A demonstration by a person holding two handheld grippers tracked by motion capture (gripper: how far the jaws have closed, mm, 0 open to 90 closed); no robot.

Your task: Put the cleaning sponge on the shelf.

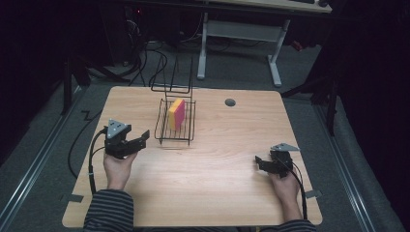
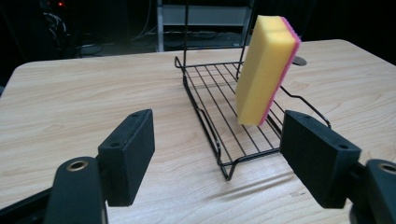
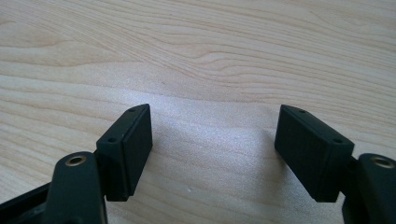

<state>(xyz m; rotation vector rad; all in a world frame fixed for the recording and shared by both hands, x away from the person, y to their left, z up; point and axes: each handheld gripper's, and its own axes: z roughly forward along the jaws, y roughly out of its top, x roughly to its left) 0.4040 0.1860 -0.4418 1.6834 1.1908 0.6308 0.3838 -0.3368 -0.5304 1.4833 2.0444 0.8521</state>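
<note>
The light wooden table (image 1: 208,179) carries everything, and both forearms in striped sleeves come in over its near edge. The left hand (image 1: 119,166) is raised a little off the table and turned so that the left claw (image 1: 140,140) aims forward and inward at the black wire rack (image 1: 167,135), which stands just ahead of its tips. In the left gripper view that claw (image 2: 217,140) has its jaws spread wide with nothing between them, touching nothing; the rack's (image 2: 210,135) near corner lies in the gap just beyond the pads. The yellow rectangular sponge with a pink backing (image 2: 265,70) stands on edge in the rack, tilted, a little past the claw and towards its right jaw.

The right hand (image 1: 285,186) rests low on the table, well apart from the rack, its right claw (image 1: 258,162) pointing inward. In the right gripper view this claw (image 3: 212,135) is also wide apart and empty, held close above bare wood.
</note>
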